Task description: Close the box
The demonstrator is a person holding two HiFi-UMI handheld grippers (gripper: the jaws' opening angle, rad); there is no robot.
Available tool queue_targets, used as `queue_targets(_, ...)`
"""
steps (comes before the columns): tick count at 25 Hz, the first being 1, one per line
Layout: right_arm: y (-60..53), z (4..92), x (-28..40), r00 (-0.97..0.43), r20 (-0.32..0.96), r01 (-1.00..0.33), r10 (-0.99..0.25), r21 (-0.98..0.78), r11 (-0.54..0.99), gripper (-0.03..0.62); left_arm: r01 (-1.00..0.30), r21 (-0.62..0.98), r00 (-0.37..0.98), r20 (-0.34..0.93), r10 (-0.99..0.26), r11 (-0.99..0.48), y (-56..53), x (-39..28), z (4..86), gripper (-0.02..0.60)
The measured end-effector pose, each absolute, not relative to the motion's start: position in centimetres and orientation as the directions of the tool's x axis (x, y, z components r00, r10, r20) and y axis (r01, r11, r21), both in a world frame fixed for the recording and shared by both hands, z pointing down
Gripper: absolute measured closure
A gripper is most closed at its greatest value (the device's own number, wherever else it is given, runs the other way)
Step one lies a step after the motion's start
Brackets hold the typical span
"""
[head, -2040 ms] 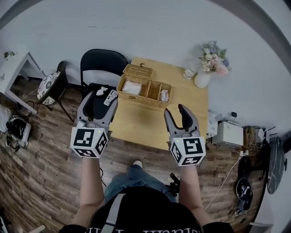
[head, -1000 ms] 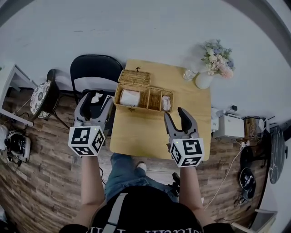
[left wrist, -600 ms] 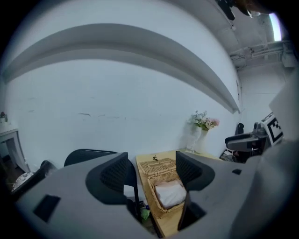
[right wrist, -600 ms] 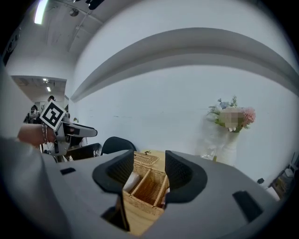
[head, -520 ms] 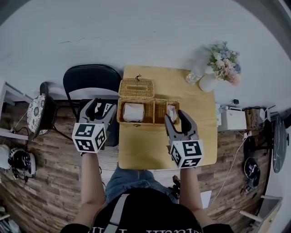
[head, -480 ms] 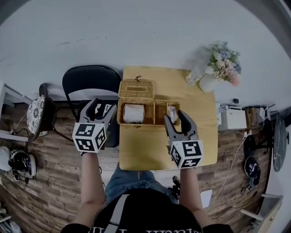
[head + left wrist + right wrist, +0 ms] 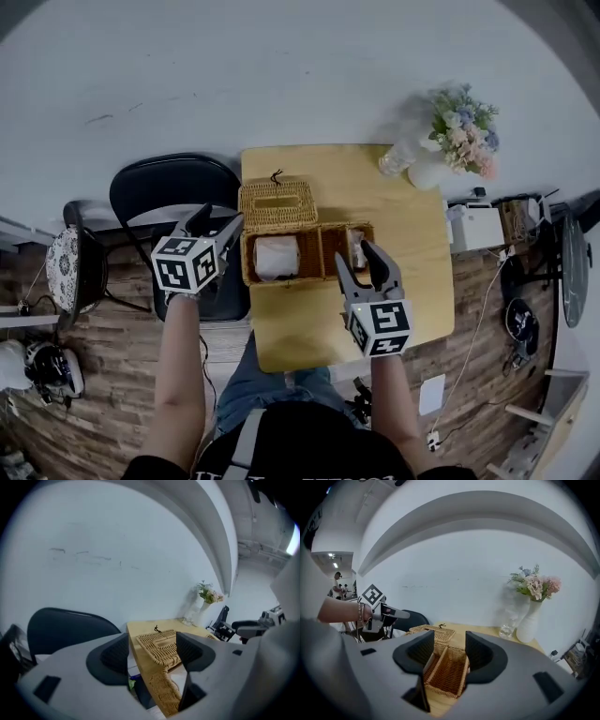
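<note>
Your right gripper [image 7: 356, 255] hangs at the near right side of the open wicker box [image 7: 319, 253], jaws spread and empty. Your left gripper [image 7: 220, 217], also spread and empty, is just beside the box's left end. The box sits mid wooden table [image 7: 394, 225], its lid [image 7: 277, 202] flipped back. The flower vase [image 7: 433, 169] stands at the far right corner.

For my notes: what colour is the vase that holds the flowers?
White; the vase shows best in the right gripper view.
</note>
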State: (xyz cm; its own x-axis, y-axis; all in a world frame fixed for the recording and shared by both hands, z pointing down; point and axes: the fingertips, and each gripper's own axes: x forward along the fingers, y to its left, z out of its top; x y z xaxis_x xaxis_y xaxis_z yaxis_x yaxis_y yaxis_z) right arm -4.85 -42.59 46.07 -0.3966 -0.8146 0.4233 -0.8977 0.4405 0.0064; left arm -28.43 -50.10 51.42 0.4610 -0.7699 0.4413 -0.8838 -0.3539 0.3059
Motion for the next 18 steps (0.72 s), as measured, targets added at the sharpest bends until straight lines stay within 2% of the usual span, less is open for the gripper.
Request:
queue_targets(3,-43.3,46.4,-5.3,-0.384,0.434,-0.903,-0.815,0.01,0.431,0.387,-0.844,0.426,0.514,0.462,-0.723,-0.327,-51.9,-28.7,53.6,0.258)
queue_targets(8,-44.3,46.7,-6.1,-0.379,0.449,-0.902,-0.81,0.018,0.432,0.387,-0.818,0.471,0.558,0.513,-0.652,-0.33,-54.2,-28.4,56.2,0.259)
queue_targets(14,-44.9,47.7,-6.9,-0.378,0.468,-0.903,-0.798,0.002,0.429,0.387,-0.68,0.672,0.704,0.488,-0.515,-0.294,-55.7,-26.3,58.3,0.261)
queue_targets(18,-45.2,48.3,-7.3,-0.376,0.478,-0.904,-0.794,-0.002,0.428,0.387,-0.63,0.734,0.74,0.469,-0.482,-0.254,-57.0,-25.9,59.2,0.271)
